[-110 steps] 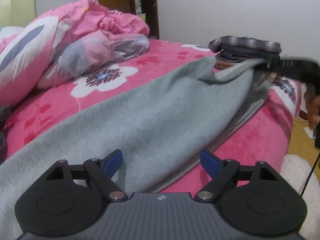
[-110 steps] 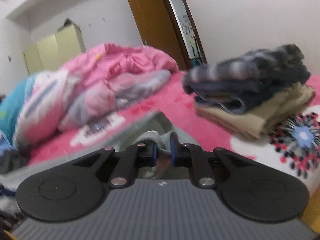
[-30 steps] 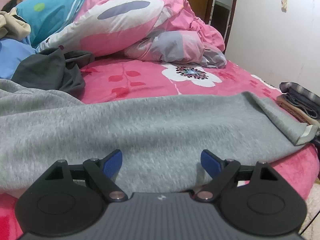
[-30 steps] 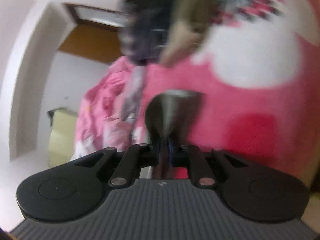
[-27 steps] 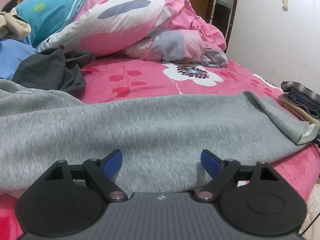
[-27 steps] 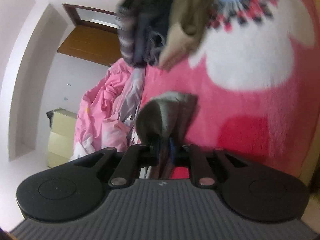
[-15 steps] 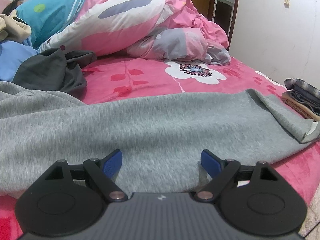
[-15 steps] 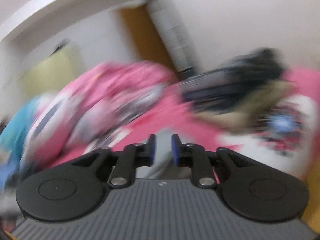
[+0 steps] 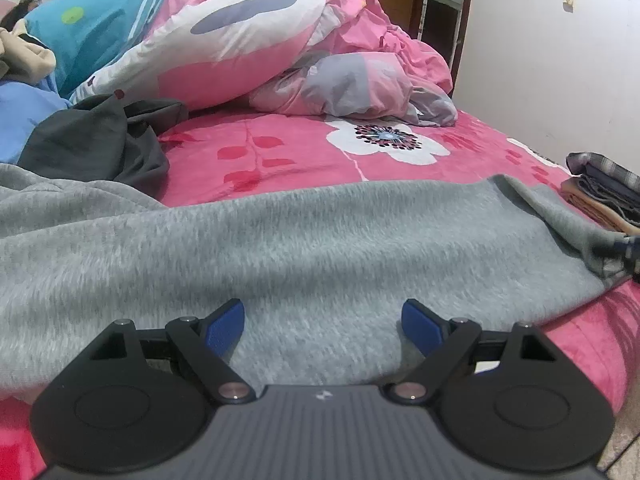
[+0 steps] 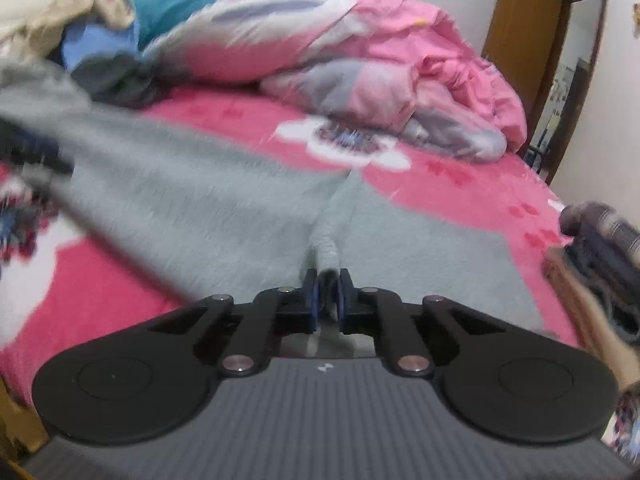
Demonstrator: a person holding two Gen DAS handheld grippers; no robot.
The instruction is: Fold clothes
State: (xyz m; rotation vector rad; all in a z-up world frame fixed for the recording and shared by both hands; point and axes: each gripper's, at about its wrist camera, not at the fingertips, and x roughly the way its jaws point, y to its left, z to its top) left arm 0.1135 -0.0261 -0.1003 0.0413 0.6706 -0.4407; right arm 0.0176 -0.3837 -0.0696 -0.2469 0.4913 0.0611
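Observation:
A grey fleece garment (image 9: 304, 240) lies spread across the pink flowered bed (image 9: 288, 152). My left gripper (image 9: 323, 322) is open just above its near edge, holding nothing. In the right wrist view the same grey garment (image 10: 224, 200) stretches away over the bed, and my right gripper (image 10: 326, 292) is shut on a bunched fold of it at the near edge. The right gripper's tip also shows at the far right of the left wrist view (image 9: 629, 246), pinching the garment's end.
A pink and blue duvet (image 9: 256, 52) is heaped at the back. A dark grey garment (image 9: 100, 140) lies at the left. A stack of folded clothes (image 9: 604, 192) sits on the bed's right edge, also in the right wrist view (image 10: 600, 264). A brown door (image 10: 520, 36) stands behind.
The right gripper opened briefly, swung round toward the bed and is shut on the grey garment's end again. The left gripper stayed open and nearly still.

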